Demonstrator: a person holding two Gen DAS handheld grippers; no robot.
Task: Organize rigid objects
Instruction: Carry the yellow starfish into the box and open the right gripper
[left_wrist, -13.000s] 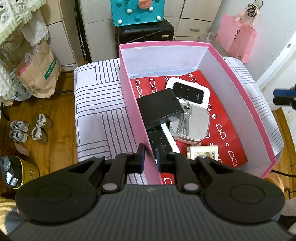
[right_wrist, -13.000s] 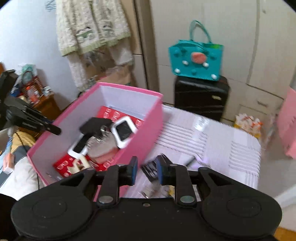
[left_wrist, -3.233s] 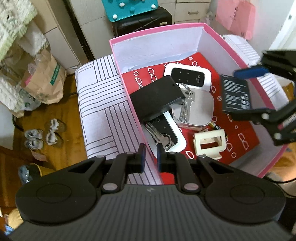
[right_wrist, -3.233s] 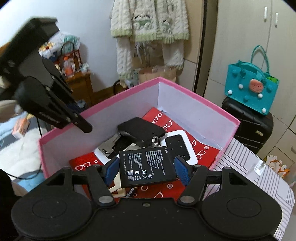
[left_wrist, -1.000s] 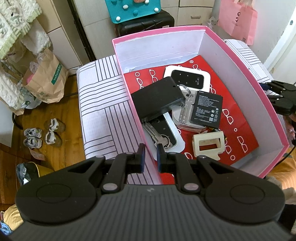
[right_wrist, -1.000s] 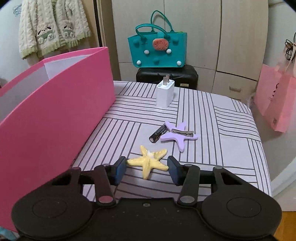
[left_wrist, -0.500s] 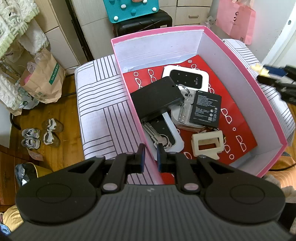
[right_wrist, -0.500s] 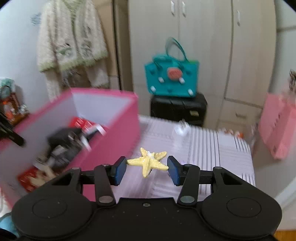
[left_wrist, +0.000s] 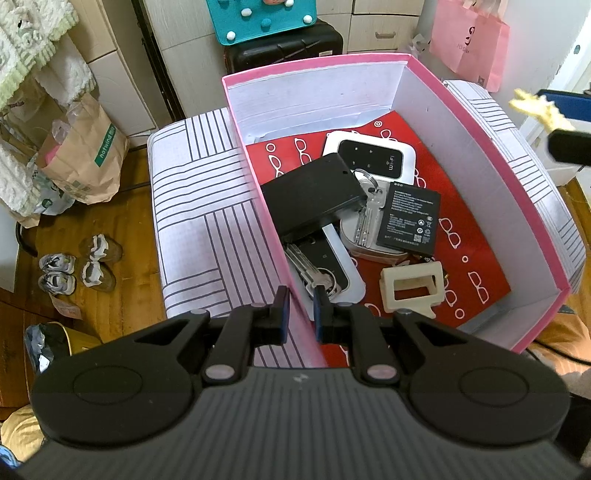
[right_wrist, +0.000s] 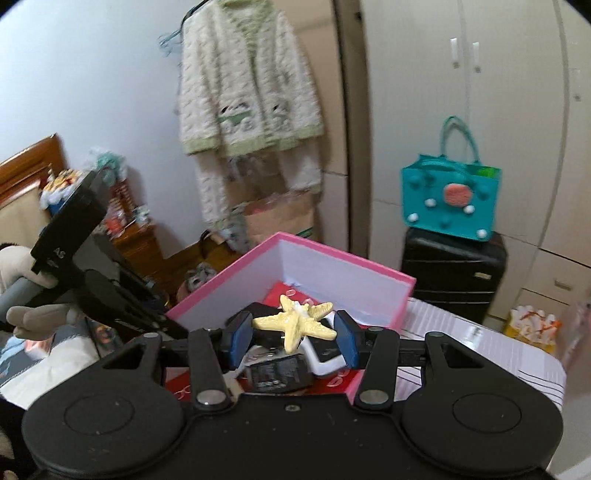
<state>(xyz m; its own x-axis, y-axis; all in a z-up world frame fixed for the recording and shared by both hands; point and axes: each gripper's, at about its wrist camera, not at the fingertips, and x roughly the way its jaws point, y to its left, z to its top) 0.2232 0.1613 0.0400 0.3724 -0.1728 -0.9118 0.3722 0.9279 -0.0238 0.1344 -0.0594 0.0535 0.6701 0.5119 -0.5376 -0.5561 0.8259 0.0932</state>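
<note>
My right gripper (right_wrist: 293, 338) is shut on a yellow starfish clip (right_wrist: 295, 325) and holds it above the near edge of the pink box (right_wrist: 332, 258). It also shows at the right edge of the left wrist view (left_wrist: 539, 110). My left gripper (left_wrist: 299, 314) is shut on the box's left wall (left_wrist: 258, 206). Inside the box lie a black case (left_wrist: 314, 194), a white Wi-Fi router (left_wrist: 369, 158), a phone battery (left_wrist: 408, 219), keys (left_wrist: 364, 221) and a beige frame (left_wrist: 412, 290).
The box stands on a striped white surface (left_wrist: 199, 229). A black suitcase (right_wrist: 452, 273) with a teal bag (right_wrist: 450, 199) stands behind it. A paper bag (left_wrist: 85, 155) and shoes (left_wrist: 74, 266) are on the wooden floor at left.
My right gripper lifted the yellow starfish clip off the striped surface and swung it left over the box. The left gripper has stayed clamped on the box wall.
</note>
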